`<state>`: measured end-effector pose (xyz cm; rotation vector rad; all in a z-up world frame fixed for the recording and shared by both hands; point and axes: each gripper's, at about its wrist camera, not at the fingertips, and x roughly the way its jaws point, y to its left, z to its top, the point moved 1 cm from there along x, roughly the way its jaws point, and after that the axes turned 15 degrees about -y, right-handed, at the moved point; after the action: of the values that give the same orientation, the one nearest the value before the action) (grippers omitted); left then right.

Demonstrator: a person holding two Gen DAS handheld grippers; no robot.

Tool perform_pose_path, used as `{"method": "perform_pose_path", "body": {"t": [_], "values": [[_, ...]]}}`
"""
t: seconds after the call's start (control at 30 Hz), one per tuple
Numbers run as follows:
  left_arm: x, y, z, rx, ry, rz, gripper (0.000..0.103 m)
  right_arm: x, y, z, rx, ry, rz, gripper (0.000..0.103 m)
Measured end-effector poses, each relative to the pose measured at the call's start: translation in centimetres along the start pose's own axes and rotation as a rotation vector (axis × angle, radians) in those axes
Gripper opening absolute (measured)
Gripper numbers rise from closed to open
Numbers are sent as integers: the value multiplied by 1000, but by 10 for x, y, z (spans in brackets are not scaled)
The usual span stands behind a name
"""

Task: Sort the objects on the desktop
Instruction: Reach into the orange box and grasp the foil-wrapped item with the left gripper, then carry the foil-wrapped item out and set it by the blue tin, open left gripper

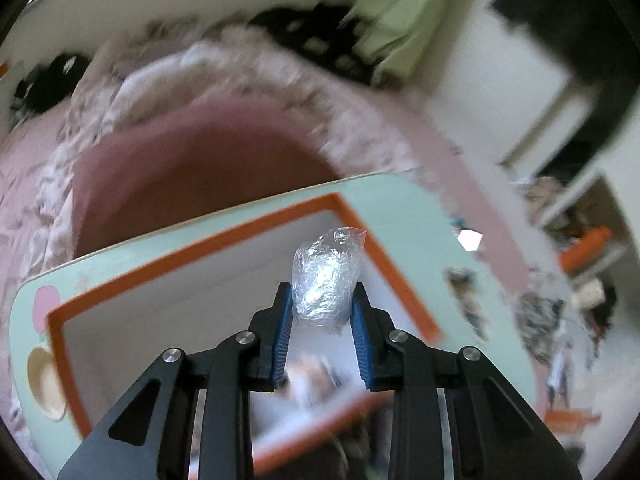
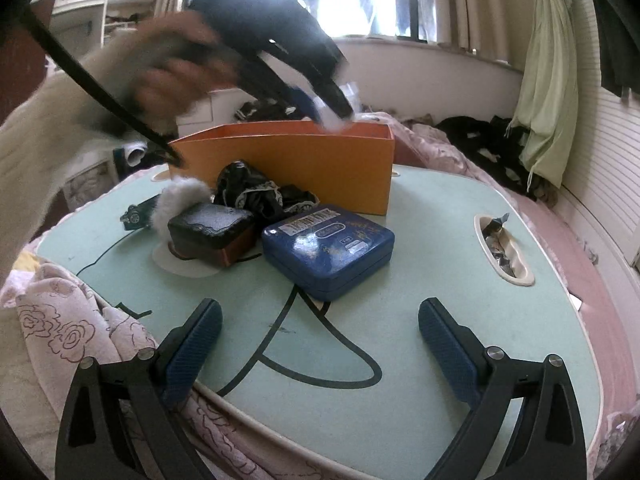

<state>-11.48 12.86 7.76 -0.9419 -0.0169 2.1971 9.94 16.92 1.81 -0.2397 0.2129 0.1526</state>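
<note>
Where bedding rings it, pale-green table [image 2: 420, 240] bears orange box [image 2: 288, 160]

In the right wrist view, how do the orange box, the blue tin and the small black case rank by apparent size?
1. orange box, largest though farthest
2. blue tin
3. small black case, smallest, about as near as the tin

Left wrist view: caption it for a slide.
Left gripper holds crumpled clear plastic above the open orange box.

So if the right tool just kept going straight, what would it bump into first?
Probably the blue tin. It lies straight ahead of the open right tool on the green table, with nothing in between, though depth is hard to judge.
</note>
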Motion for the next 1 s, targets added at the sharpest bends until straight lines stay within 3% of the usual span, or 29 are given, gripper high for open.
{"method": "perform_pose_path", "body": {"t": [0.13, 0.2, 0.33, 0.4, 0.5, 0.57, 0.67, 0.8, 1.0], "values": [[-59, -15, -34, 35, -47, -90, 29, 1, 2, 0, 1, 1, -2, 99], [-64, -17, -51, 26, -25, -124, 30, 1, 3, 0, 1, 1, -5, 99], [-52, -19, -80, 20, 1, -119, 33, 1, 3, 0, 2, 1, -8, 100], [-48, -18, -88, 35, 9, -63, 41, 1, 4, 1, 3, 2, -10, 100], [-65, -16, -94, 54, -53, -43, 48, 2, 5, 1, 4, 2, -14, 100], [-88, -15, -99, 84, -121, -2, 70, 2, 4, 0, 5, 3, -15, 100], [-121, -5, -112, 120, -209, 74, 80, 2, 4, 1, 5, 3, -18, 100], [-138, 14, -141, 170, -199, 201, 81, 2, 4, 0, 5, 4, -22, 100], [-112, 30, -180, 186, -122, 300, 81, 1, 3, 0, 6, 5, -28, 100]]}}
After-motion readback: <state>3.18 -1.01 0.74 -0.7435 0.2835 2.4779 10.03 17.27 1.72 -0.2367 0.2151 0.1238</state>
